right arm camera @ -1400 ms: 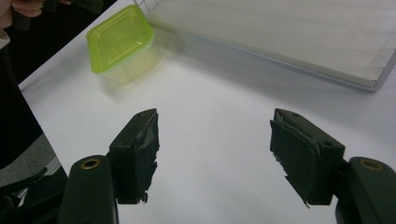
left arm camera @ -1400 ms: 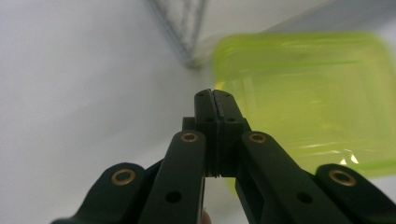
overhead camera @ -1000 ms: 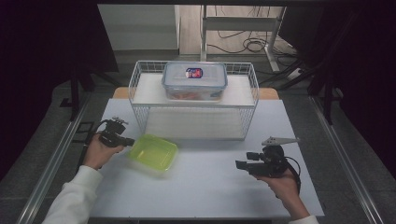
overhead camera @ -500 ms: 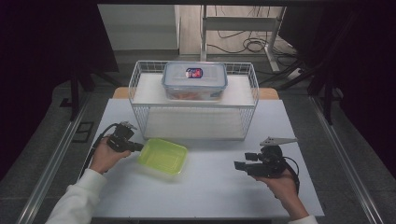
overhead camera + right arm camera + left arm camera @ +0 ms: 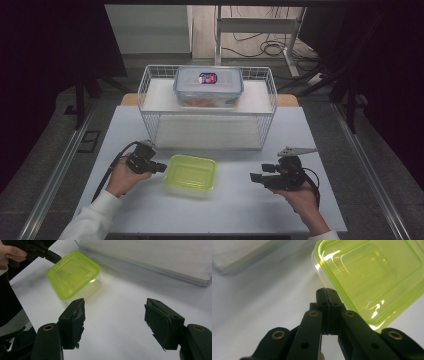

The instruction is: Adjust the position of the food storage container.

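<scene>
Fingers (image 5: 322,293) of your left gripper (image 5: 159,168) pinch the green tub (image 5: 191,173) at mid-table by its rim; right gripper (image 5: 256,175) gapes idle (goal unstated), so progress is unclear.

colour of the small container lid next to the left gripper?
Translucent yellow-green lid on a clear tub; it shows best in the left gripper view.

Light falls from above onto the white tabletop (image 5: 240,200), which shows bright while the surroundings sink into near-black. The translucent lime-green plastic container (image 5: 372,277) carries white glare streaks along its rim and casts a soft shadow. In the left gripper view the near black jaws look soft, slightly out of focus.
</scene>
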Available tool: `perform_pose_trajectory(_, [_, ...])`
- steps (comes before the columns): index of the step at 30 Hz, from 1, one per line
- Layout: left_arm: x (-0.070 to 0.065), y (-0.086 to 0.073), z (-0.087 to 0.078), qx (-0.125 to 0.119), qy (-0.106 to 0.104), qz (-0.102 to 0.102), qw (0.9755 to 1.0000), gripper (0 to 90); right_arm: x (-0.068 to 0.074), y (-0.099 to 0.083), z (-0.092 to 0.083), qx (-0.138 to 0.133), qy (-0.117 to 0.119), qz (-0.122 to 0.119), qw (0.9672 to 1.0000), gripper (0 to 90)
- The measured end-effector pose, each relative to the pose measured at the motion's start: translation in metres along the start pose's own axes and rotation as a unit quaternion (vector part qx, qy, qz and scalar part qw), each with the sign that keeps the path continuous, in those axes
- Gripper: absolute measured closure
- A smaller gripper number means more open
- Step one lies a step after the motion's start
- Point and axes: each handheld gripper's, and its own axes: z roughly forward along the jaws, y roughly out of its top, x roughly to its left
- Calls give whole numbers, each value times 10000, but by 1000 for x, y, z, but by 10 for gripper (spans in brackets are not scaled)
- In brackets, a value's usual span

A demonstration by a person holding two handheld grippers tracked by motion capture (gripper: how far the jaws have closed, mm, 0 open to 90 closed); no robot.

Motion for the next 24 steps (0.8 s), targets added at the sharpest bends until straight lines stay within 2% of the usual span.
perform_pose_trajectory(4, [-11, 2, 4, -45, -177, 62, 9998, 900, -1, -1, 1, 19, -6, 9, 10000, 325])
perform_pose_trajectory(7, [-17, 2, 8, -90, -278, 11, 9996, 900, -1, -1, 1, 34, 2, 17, 10000, 325])
perform_pose_trajectory(13, [-27, 2, 14, -32, -461, 74, 9989, 900, -1, -2, 3, 89, 14, 9, 10000, 324])
perform_pose_trajectory(19, [-33, 2, 17, 14, -449, 117, 9989, 900, -3, -3, 4, 104, 23, 34, 9999, 324])
perform_pose_trajectory(22, [-31, 1, 14, -112, -371, 102, 9992, 900, -3, -3, 3, 99, 13, 46, 9999, 320])
perform_pose_trajectory(24, [-28, -2, 7, -310, -342, -12, 9989, 900, -3, -3, 3, 97, 23, 66, 9999, 318])
